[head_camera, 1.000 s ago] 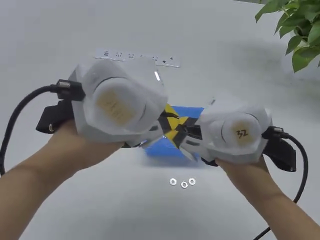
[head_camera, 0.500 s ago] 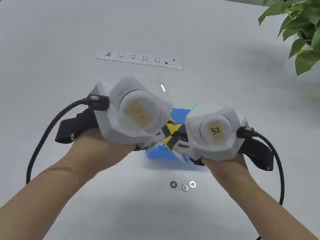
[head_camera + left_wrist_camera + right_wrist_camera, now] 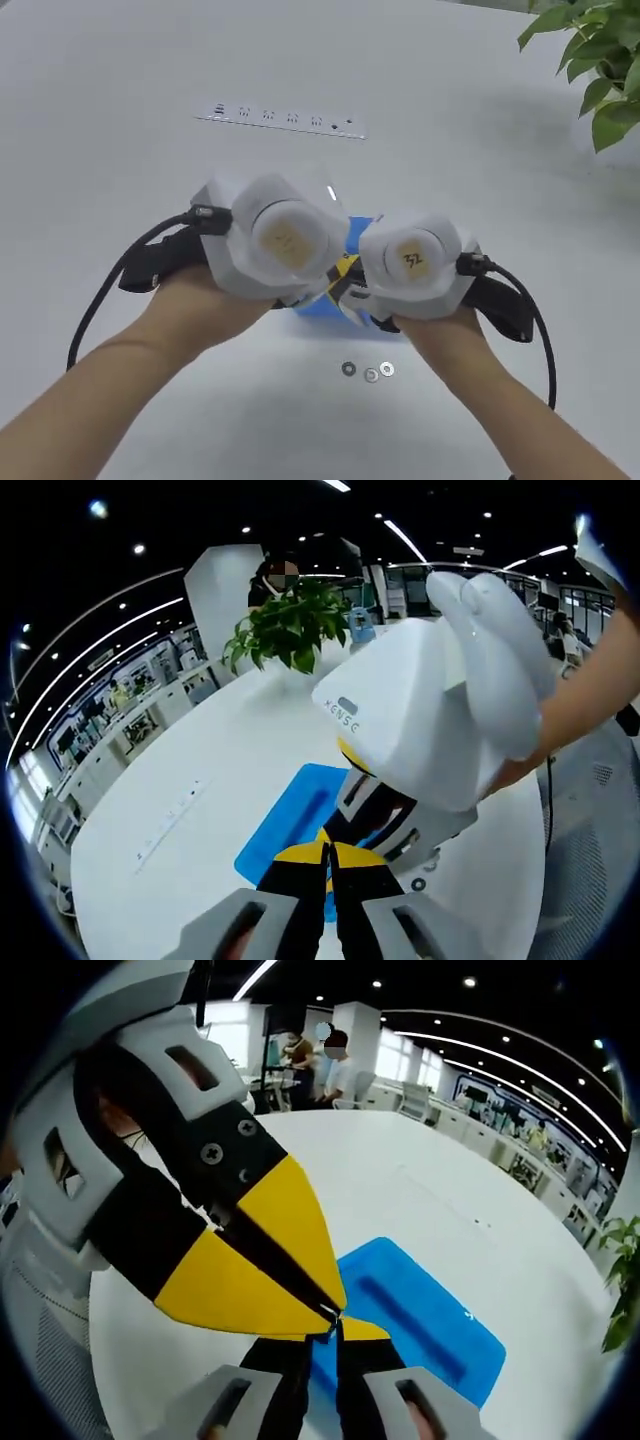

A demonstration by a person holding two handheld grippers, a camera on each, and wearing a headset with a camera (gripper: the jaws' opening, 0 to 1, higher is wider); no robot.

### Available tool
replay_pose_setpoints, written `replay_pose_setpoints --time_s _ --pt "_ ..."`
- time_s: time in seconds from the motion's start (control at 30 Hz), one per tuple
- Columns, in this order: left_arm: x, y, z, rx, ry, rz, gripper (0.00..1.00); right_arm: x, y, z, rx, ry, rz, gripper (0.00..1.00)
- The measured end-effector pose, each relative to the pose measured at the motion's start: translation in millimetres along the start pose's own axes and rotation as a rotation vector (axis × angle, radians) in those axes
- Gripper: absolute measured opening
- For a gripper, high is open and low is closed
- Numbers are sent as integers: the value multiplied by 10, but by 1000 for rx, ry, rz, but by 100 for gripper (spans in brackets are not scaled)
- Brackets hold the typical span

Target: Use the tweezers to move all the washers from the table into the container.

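Observation:
Three small metal washers (image 3: 371, 374) lie in a short row on the white table, near me and in front of the blue container (image 3: 318, 303). Both grippers hover just above the container, tip to tip. My left gripper (image 3: 328, 852) has its yellow-and-black jaws shut. The right gripper (image 3: 335, 1328) is shut as well, its tips against the left gripper's yellow tips (image 3: 300, 1260). I cannot tell whether anything thin is pinched between them. The container (image 3: 290, 815) lies below the jaws in both gripper views (image 3: 425, 1335).
A white power strip (image 3: 281, 118) lies on the far side of the table. Green plant leaves (image 3: 595, 60) hang in at the back right. Black cables (image 3: 110, 290) trail from both grippers. People stand far behind in the room.
The two grippers have drawn closer together, and their white housings now almost touch. The washers and the container have stayed in place.

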State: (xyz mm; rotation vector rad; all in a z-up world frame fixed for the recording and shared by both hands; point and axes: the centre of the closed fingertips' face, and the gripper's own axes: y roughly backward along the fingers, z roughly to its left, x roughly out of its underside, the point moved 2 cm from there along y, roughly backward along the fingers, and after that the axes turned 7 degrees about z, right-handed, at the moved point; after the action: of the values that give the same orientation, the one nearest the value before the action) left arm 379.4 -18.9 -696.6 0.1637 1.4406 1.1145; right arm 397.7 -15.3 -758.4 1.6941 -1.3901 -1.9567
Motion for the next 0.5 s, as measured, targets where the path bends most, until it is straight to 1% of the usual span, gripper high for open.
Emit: replay_pose_setpoints --time_s 0.1,0.13,0.23,0.3,0.37,0.4,0.5 --pt "-60 94 -26 -14 -12 -25 0 -46 101 13 0 -39 -41 5" --pt "-90 135 -47 -18 -24 -42 0 -55 132 12 5 -50 -50 6" --pt "-149 220 -95 -20 -27 -66 0 -68 270 42 19 -58 -79 6" --pt "-204 290 -141 -20 -20 -90 0 -76 373 67 34 -57 -94 6" --pt "-262 367 -199 -23 -20 -116 0 -79 482 69 67 -57 -111 7" --pt "-282 396 -221 -25 -20 -125 0 -80 545 74 85 -59 -123 7" --pt "-344 488 -304 -23 -19 -148 0 -71 673 105 109 -70 -140 8"
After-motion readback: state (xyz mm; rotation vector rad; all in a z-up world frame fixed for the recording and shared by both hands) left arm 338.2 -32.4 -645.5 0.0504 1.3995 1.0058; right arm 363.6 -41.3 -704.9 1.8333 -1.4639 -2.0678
